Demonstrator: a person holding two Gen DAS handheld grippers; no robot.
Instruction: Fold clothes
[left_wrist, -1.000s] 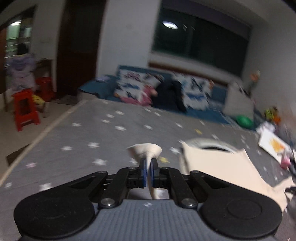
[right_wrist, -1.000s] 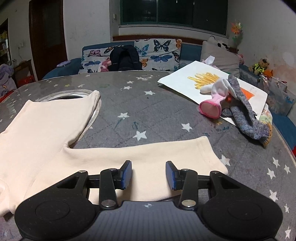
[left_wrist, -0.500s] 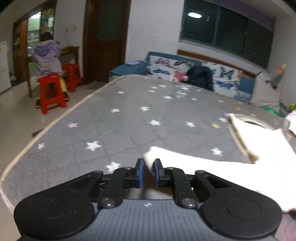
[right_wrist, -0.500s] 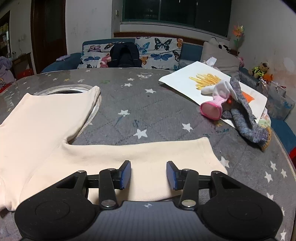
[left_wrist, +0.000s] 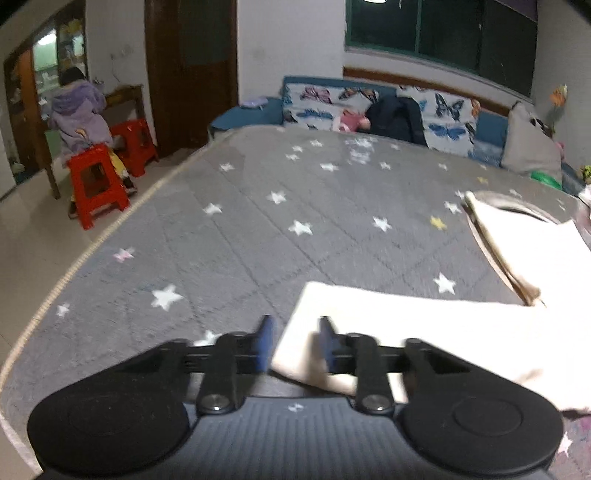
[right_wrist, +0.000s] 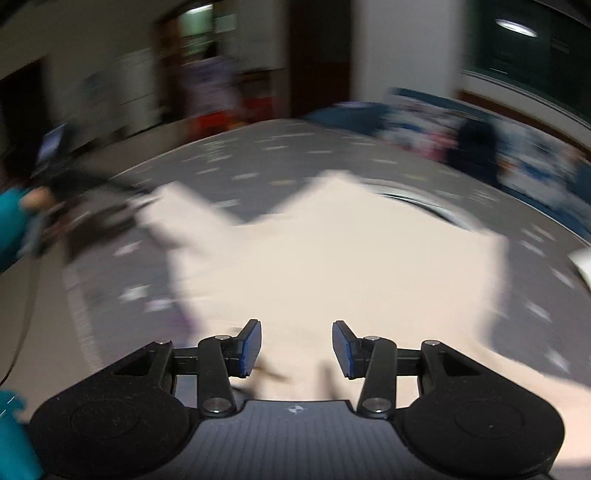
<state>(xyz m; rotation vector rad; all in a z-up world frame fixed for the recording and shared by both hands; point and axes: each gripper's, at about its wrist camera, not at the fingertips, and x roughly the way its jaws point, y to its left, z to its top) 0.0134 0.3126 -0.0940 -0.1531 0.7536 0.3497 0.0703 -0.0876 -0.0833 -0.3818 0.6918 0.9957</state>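
Observation:
A cream long-sleeved top (left_wrist: 424, 321) lies flat on the grey star-print table cover (left_wrist: 258, 229). In the left wrist view its left sleeve stretches toward me and the cuff end lies between the parted fingers of my left gripper (left_wrist: 293, 341), which is open. The neckline (left_wrist: 513, 206) shows at the far right. In the blurred right wrist view the top (right_wrist: 332, 266) fills the middle and my right gripper (right_wrist: 295, 345) is open and empty just above its near part.
The table's left edge (left_wrist: 74, 269) drops to the floor with red stools (left_wrist: 96, 177) and a seated person beyond. A sofa with butterfly cushions (left_wrist: 369, 107) stands behind the table. The person's other hand with the left gripper (right_wrist: 33, 210) shows at the left.
My left gripper has opened and let the sleeve cuff lie on the table. My right gripper has swung left from the right sleeve toward the body of the top, still open.

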